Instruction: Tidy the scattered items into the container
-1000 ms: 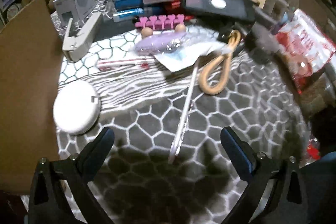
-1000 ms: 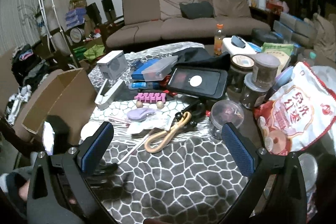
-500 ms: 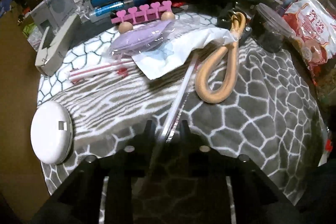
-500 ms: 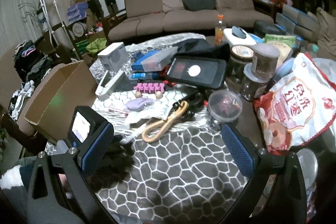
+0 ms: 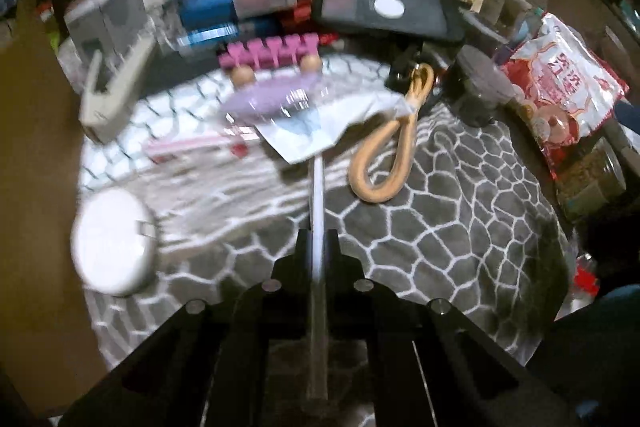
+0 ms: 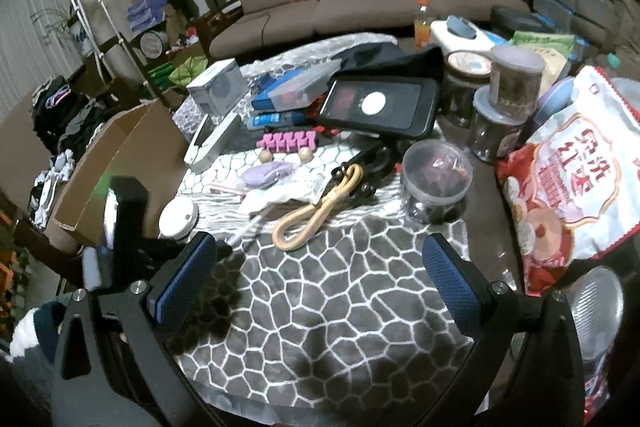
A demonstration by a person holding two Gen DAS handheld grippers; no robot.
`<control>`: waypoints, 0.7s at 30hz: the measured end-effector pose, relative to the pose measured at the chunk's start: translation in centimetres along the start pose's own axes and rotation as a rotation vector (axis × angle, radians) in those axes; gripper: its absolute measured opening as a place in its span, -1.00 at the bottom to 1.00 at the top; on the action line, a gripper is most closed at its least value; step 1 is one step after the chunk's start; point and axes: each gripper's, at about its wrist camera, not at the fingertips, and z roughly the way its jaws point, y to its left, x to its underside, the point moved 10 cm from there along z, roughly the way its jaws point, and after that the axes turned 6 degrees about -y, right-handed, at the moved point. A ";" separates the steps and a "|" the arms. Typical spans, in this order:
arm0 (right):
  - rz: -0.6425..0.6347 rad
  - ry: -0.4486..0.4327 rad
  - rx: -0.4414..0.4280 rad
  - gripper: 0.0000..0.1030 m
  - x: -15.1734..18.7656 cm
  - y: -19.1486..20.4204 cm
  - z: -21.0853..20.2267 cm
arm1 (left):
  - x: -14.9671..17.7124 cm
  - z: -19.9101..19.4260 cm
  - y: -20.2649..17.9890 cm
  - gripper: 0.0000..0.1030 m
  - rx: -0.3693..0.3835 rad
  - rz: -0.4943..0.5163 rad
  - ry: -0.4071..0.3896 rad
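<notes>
The left gripper (image 5: 319,247) is clenched on a thin, clear rod (image 5: 318,195), gripping it near its close end so the long shaft points straight ahead, away from the fingers. That hold suits a slim thing that would be hard to pinch anywhere but across its width. The rod looks pale and glassy, possibly a wrapped straw; motion blur makes it hard to be sure. Its far end reaches under the corner of a crumpled plastic bag (image 5: 320,123) lying mid-table, just beside a tan looped cord (image 5: 384,163).

The right gripper (image 6: 316,279) hangs released over the near edge of the table (image 6: 340,307), its 2 blue pads wide apart and holding nothing, probably waiting its turn.

The cardboard box (image 6: 116,163) stands open off the table's left edge, close to the left gripper, so the carry should be short. A round white case (image 5: 114,241) sits near that left edge.
</notes>
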 end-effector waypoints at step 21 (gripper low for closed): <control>0.010 0.161 -0.110 0.63 1.7 5.2 7.5 | -3.8 -13.5 5.5 -0.89 -0.160 -0.022 -0.335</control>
